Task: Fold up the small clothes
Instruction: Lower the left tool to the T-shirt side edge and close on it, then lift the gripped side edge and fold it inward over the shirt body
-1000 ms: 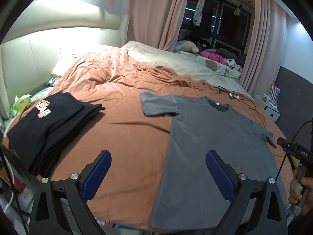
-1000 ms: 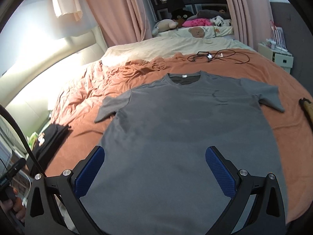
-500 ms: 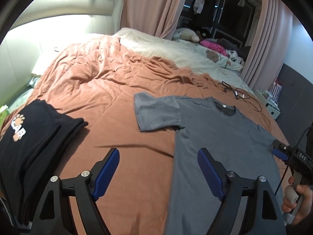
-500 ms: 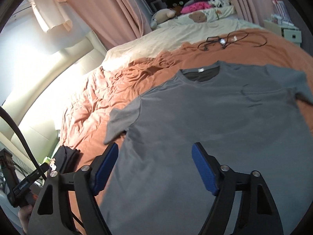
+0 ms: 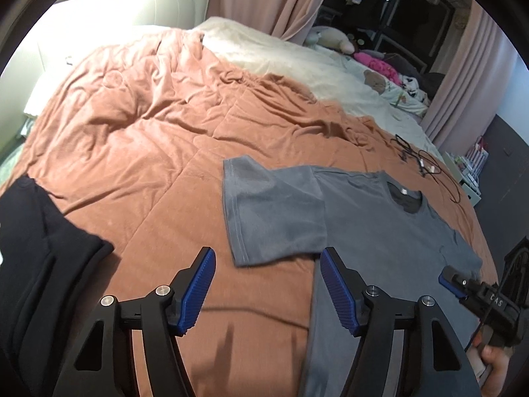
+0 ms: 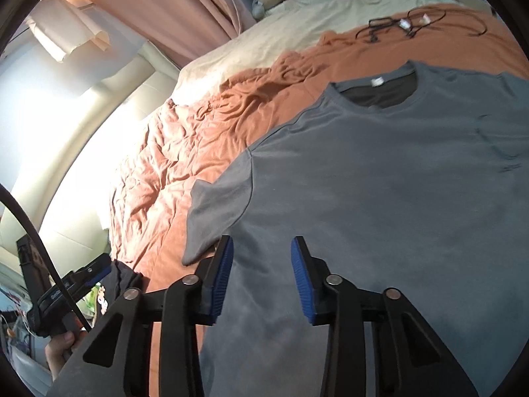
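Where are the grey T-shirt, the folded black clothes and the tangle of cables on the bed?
grey T-shirt (image 6: 396, 182): right wrist view, on its chest.
folded black clothes (image 5: 43, 264): left wrist view, on the top layer.
tangle of cables (image 5: 420, 162): left wrist view, on the knot's middle.

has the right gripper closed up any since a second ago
Yes. The right gripper has narrowed: its pads stood wide over the grey shirt before and now sit much closer together, though a gap remains.

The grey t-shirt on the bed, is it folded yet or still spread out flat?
Spread flat. The grey t-shirt lies open on the orange blanket, sleeve out, collar showing.
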`<action>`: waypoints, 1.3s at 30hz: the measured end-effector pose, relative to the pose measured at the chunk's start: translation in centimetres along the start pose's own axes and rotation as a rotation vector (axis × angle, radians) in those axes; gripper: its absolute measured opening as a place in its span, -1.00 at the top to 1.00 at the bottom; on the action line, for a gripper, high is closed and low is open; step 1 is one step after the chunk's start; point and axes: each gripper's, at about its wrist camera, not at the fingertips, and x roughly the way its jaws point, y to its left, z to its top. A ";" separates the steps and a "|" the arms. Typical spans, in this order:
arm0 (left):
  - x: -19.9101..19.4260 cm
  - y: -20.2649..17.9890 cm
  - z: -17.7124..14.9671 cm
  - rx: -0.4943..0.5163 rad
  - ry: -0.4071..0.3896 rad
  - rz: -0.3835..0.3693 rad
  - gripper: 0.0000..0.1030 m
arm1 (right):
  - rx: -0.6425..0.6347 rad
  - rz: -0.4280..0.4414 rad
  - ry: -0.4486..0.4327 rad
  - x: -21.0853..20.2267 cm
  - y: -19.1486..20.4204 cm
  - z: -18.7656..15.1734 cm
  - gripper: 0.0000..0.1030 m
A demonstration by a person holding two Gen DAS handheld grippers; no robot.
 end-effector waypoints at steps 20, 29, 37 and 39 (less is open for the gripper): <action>14.4 4.4 3.1 -0.076 0.199 0.020 -0.06 | 0.053 0.109 0.109 12.3 -1.6 3.8 0.81; 18.8 4.8 3.6 -0.049 0.231 0.064 -0.06 | 0.091 0.166 0.148 16.9 -2.0 3.9 0.81; 19.7 4.1 4.4 -0.024 0.214 0.110 0.71 | 0.083 0.159 0.214 20.5 -2.0 3.0 0.87; 19.7 3.6 4.5 -0.028 0.227 0.086 0.86 | 0.083 0.161 0.221 20.5 -1.9 3.2 0.88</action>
